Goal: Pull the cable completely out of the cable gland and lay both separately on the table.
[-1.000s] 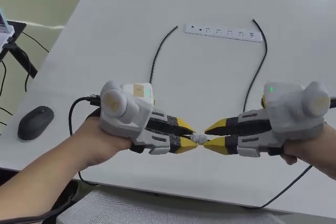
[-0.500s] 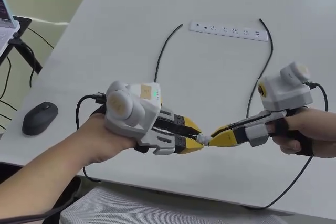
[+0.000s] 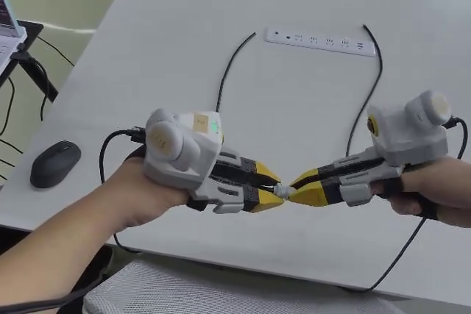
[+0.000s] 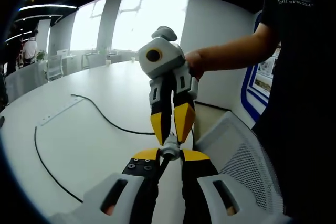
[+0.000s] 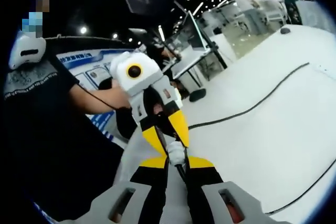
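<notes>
I hold both grippers tip to tip above the table's near edge. A small white cable gland [image 3: 284,191] sits between them. In the right gripper view the cable gland [image 5: 177,153] lies between my own yellow tips, and my right gripper [image 3: 296,184] is shut on it. My left gripper [image 3: 275,195] is shut on the thin black cable [image 4: 163,164] just behind the cable gland [image 4: 169,150]; the cable runs back between its jaws. A black cable [image 3: 227,73] lies on the table beyond the left gripper, its near part hidden.
A white power strip [image 3: 319,40] lies at the far middle of the white table [image 3: 176,27], and its black lead [image 3: 366,104] curves toward the right hand. A dark mouse [image 3: 54,163] rests at the left edge. A mesh chair back [image 3: 191,292] is below the near edge.
My right gripper has rolled so that its body stands higher and its jaws slope down to the gland. Both tips stay together at the gland. The left gripper has hardly moved.
</notes>
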Demonstrator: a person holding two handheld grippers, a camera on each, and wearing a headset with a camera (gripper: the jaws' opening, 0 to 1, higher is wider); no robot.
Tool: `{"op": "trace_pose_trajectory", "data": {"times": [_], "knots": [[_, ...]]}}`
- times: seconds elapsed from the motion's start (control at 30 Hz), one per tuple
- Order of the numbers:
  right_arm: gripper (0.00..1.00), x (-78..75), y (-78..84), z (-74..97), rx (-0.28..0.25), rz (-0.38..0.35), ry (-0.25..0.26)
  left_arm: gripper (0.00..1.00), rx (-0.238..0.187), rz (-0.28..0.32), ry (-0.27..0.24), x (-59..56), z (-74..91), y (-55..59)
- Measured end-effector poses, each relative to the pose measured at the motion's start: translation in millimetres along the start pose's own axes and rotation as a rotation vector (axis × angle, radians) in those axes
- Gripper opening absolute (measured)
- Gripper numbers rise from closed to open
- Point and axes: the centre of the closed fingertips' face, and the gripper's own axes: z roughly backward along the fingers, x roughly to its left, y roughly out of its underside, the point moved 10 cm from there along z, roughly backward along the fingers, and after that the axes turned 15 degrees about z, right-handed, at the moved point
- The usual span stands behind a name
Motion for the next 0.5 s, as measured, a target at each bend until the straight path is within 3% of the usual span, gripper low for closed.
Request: {"op": "trace_pose_trajectory", "data": {"times": [0.13,0.27,0.33,0.5], "knots": [[0.08,10.1,-2.9,0.3,0.049,0.191,0.086,0.15,0.001,0.017,0.003,-1.9,-0.6,-0.3],[0.08,18.8,-5.0,-2.2,0.129,0.421,0.186,0.15,-0.002,0.065,-0.002,-0.6,-1.6,0.9],[0.08,23.2,-4.4,-5.9,0.167,0.498,0.226,0.15,0.002,0.072,-0.004,0.2,-1.6,1.7],[0.08,23.8,-0.4,-11.6,0.211,0.557,0.262,0.15,0.015,0.086,-0.012,1.5,-2.0,5.6]]}}
